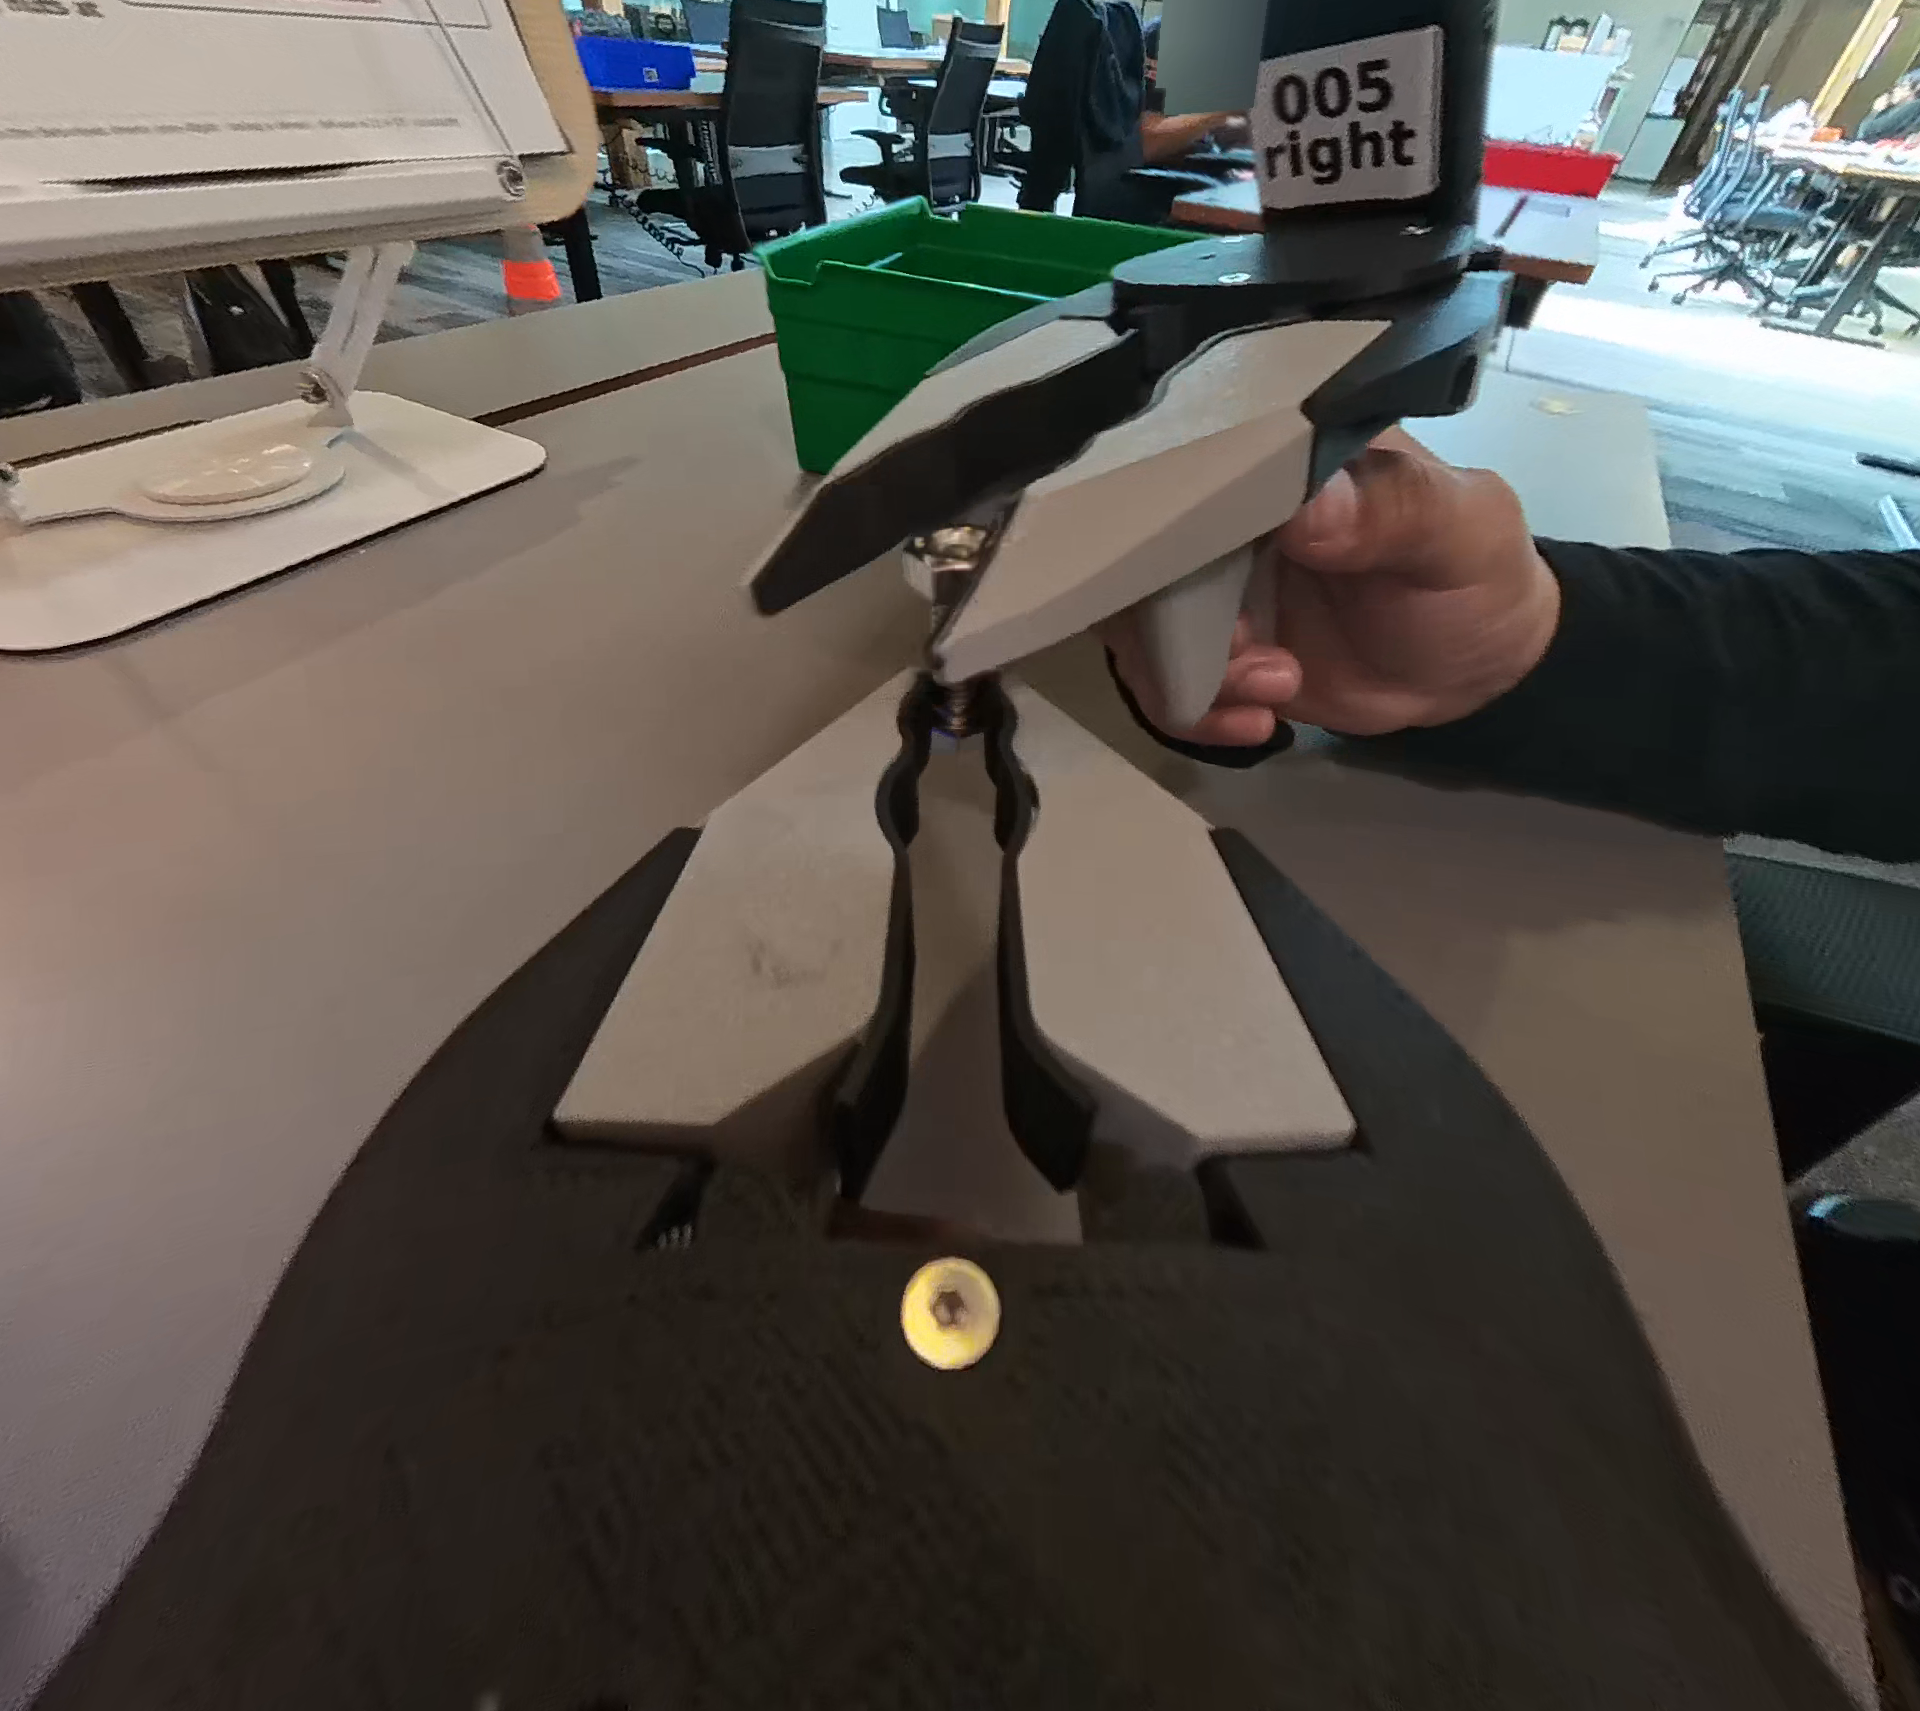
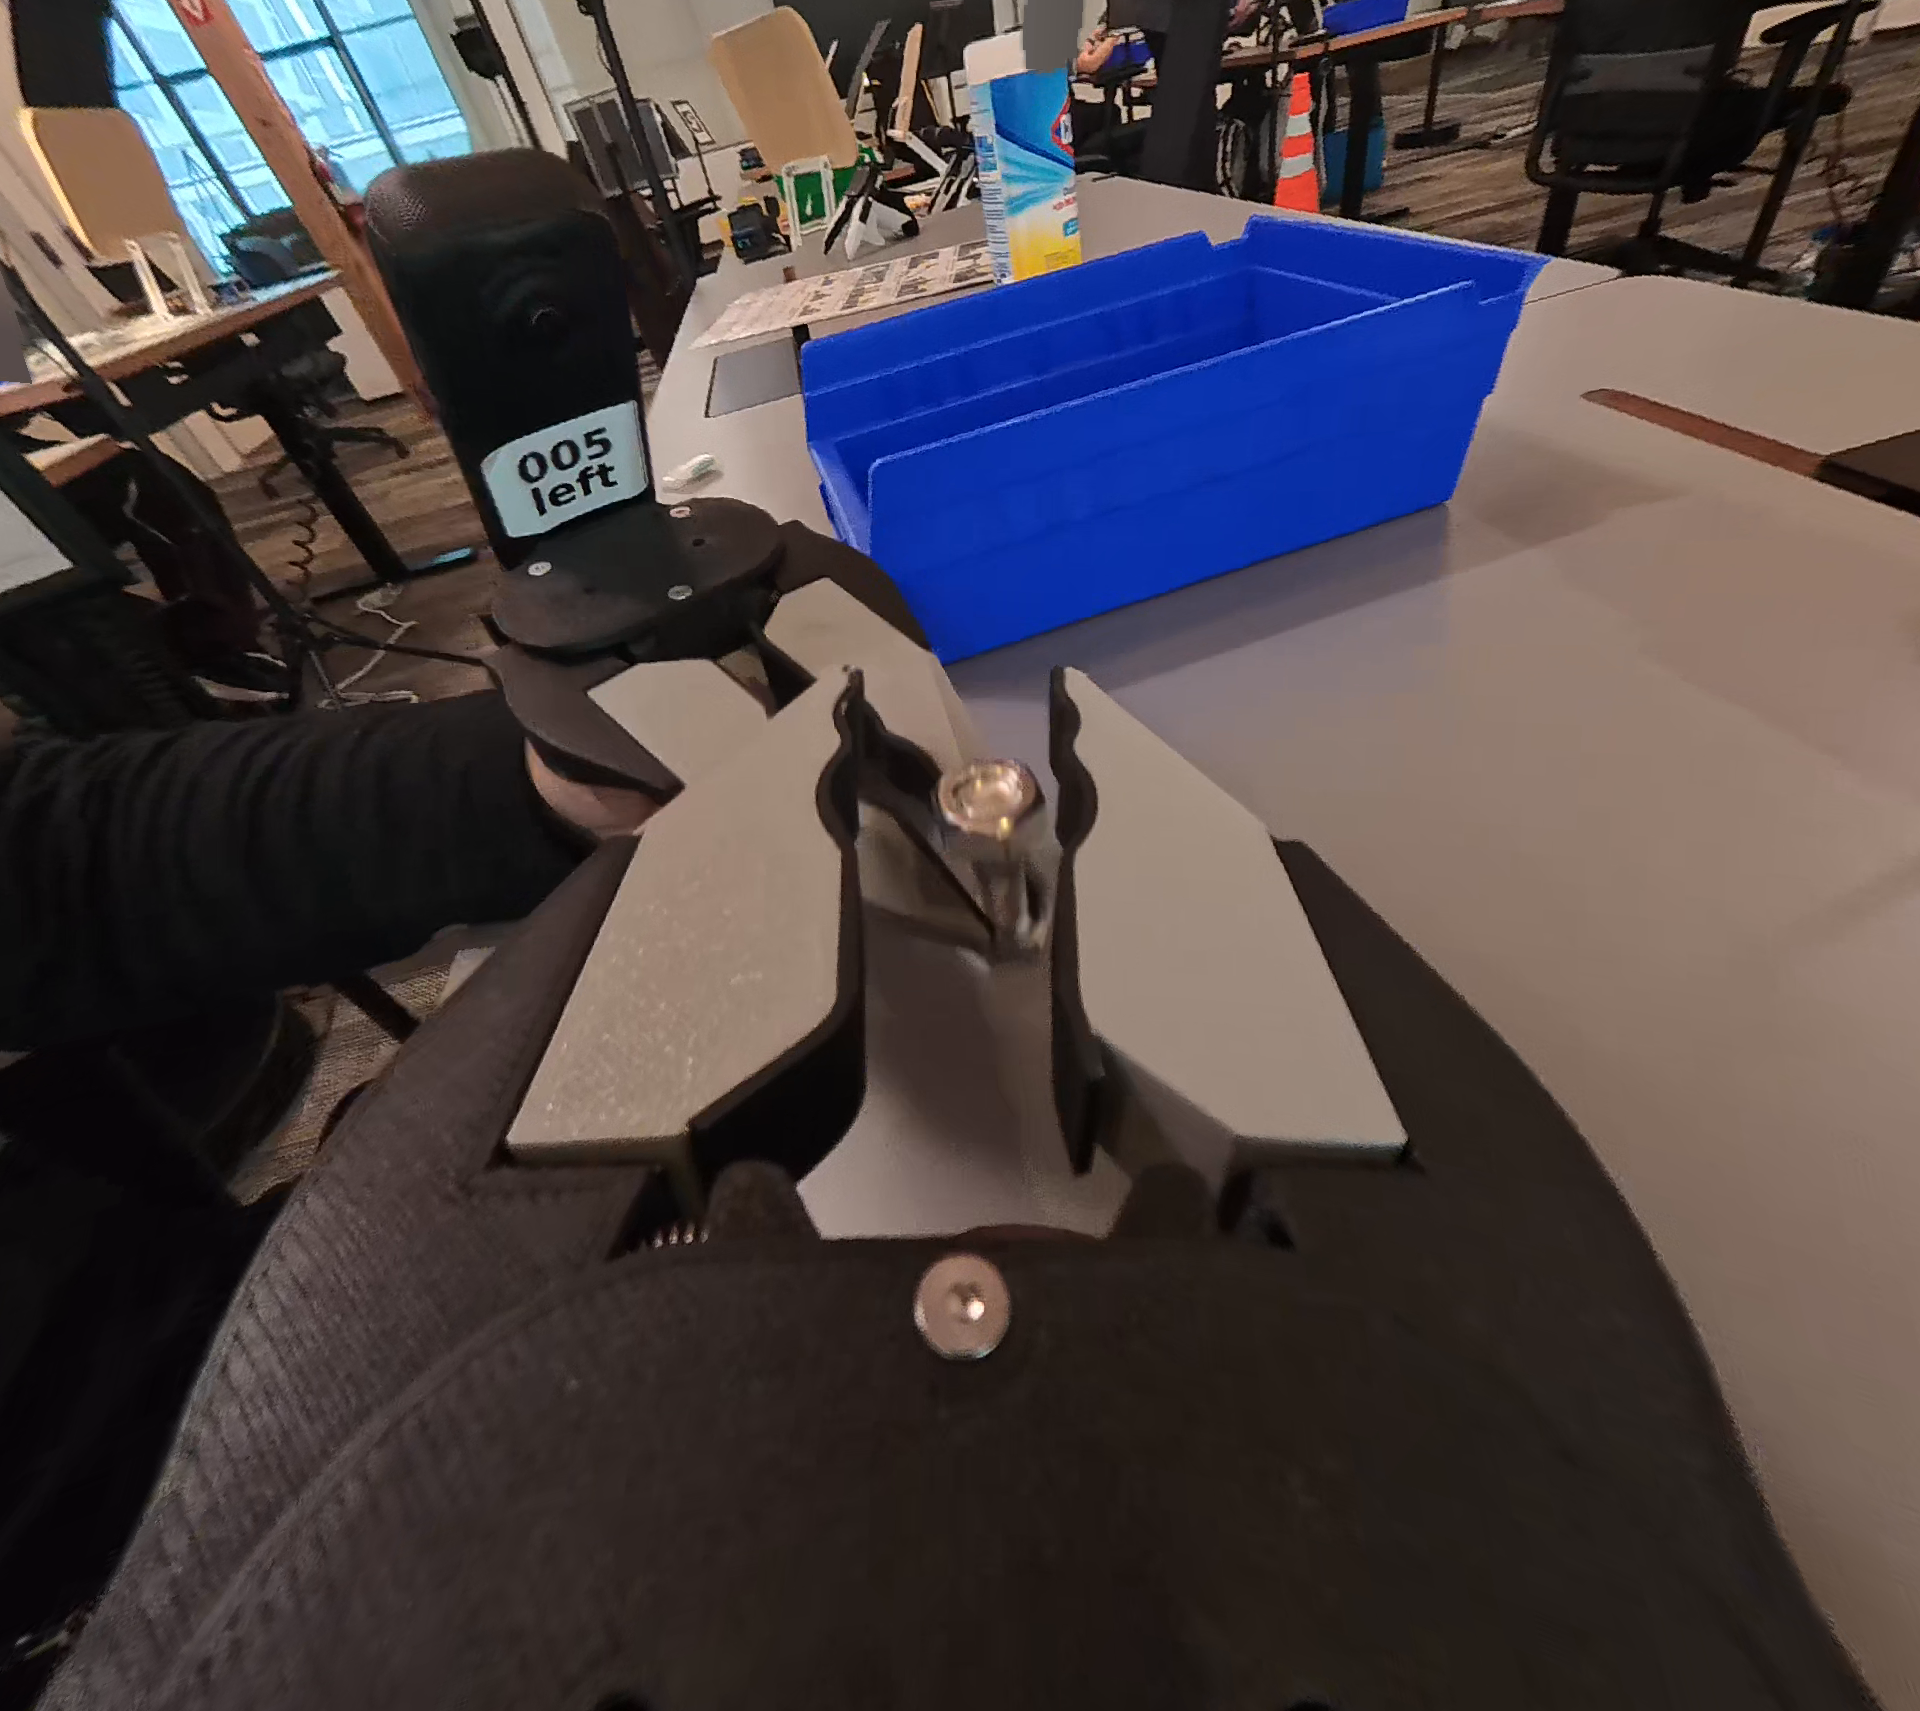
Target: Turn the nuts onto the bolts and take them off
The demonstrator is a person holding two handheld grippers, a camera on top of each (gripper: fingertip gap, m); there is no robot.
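My left gripper (image 1: 956, 711) points forward over the grey table (image 1: 312, 882) and is shut on the lower threaded end of a steel bolt (image 1: 964, 705). The bolt stands upright. Its shiny hex end (image 2: 987, 797) sits between the fingers of my right gripper (image 2: 956, 695). I cannot tell whether that end is the head or a nut. The right jaws stand wider than the hex end, which lies against the right finger (image 2: 1070, 788). In the left wrist view the right gripper (image 1: 862, 622) reaches in from the right, held by a hand (image 1: 1403, 601).
A green bin (image 1: 883, 331) stands behind the grippers. A blue bin (image 2: 1143, 498) stands on the table ahead of the right gripper, with a wipes canister (image 2: 1023, 175) behind it. A page on a white stand (image 1: 260, 51) is at the far left.
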